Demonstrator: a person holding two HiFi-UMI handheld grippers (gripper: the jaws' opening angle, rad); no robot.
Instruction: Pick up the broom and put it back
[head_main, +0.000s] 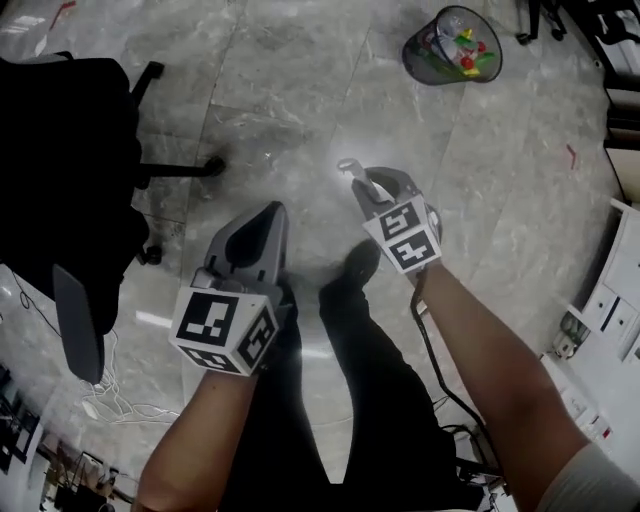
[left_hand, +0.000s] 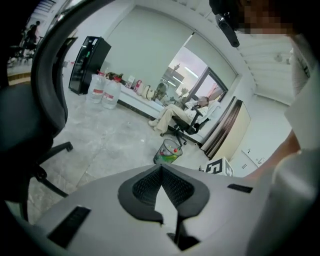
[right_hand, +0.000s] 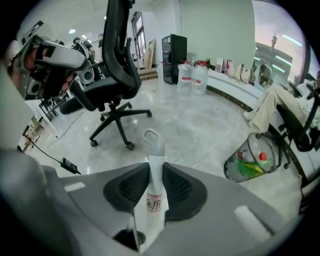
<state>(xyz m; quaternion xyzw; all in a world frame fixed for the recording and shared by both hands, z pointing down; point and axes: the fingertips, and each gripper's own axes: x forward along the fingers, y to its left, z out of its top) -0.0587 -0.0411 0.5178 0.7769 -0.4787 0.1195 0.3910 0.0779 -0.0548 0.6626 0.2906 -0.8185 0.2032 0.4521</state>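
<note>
Only one broom showed: its pale grey handle (right_hand: 155, 165), looped at the tip and labelled, stood clamped between the right gripper's (head_main: 368, 183) two jaws. The left gripper (left_hand: 161, 169) was closed and empty.

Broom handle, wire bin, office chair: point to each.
broom handle (right_hand: 155, 172), right gripper view, on the white shaft below its hang loop.
wire bin (head_main: 415, 52), head view, on the dark mesh wall at its left side.
office chair (right_hand: 107, 92), right gripper view, on the black seat.
</note>
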